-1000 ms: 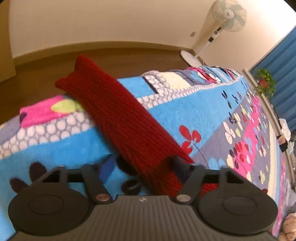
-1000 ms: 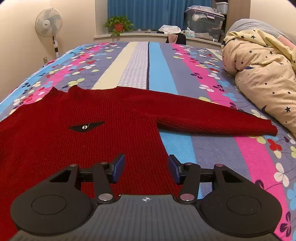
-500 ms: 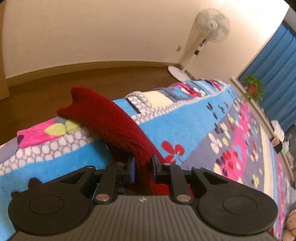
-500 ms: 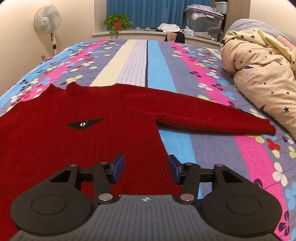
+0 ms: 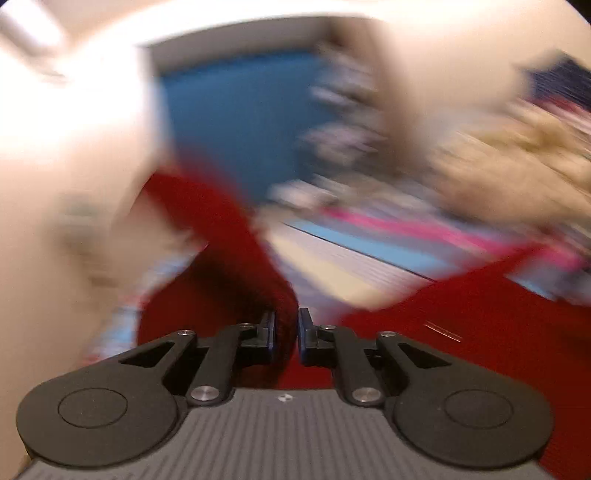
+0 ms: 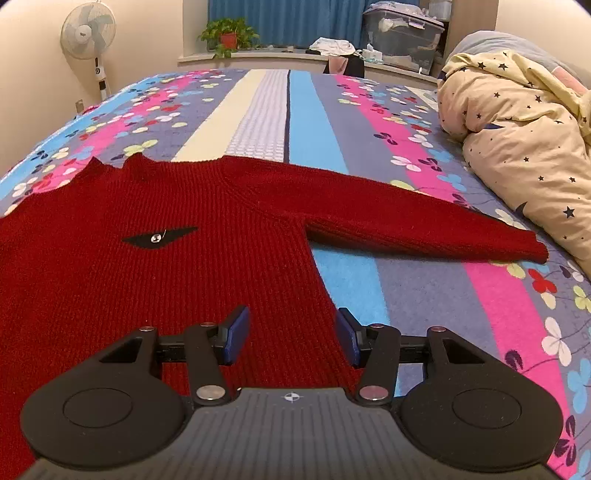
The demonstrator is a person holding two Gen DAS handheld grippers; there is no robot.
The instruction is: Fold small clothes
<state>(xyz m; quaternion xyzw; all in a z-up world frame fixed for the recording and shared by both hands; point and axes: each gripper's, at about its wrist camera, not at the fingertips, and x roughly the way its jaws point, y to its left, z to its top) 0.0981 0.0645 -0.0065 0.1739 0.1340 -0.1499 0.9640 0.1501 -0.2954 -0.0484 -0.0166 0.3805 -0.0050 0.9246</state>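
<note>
left tool [image 5: 284, 332] pinching red sweater [image 6: 147, 266] sleeve; right tool [image 6: 291, 334] spread over hem, quilt [image 6: 517, 140] nr cuff.

Sweater flat on the bed, one sleeve caught up at the left.

The sweater [image 6: 155, 266] lies spread on the bedspread [image 6: 306, 122], its sleeve [image 6: 417, 225] stretched out to the right toward the bunched duvet [image 6: 517, 140]. The right gripper [image 6: 291, 334] hovers over the sweater's near side edge, jaws apart. Behind the bed, a fan [image 6: 88, 33] stands far left, a plant [image 6: 227, 35] and storage box [image 6: 402, 31] on the ledge. The left gripper [image 5: 285, 336] pinches the other sleeve [image 5: 236, 243], lifted off the bed.
</note>
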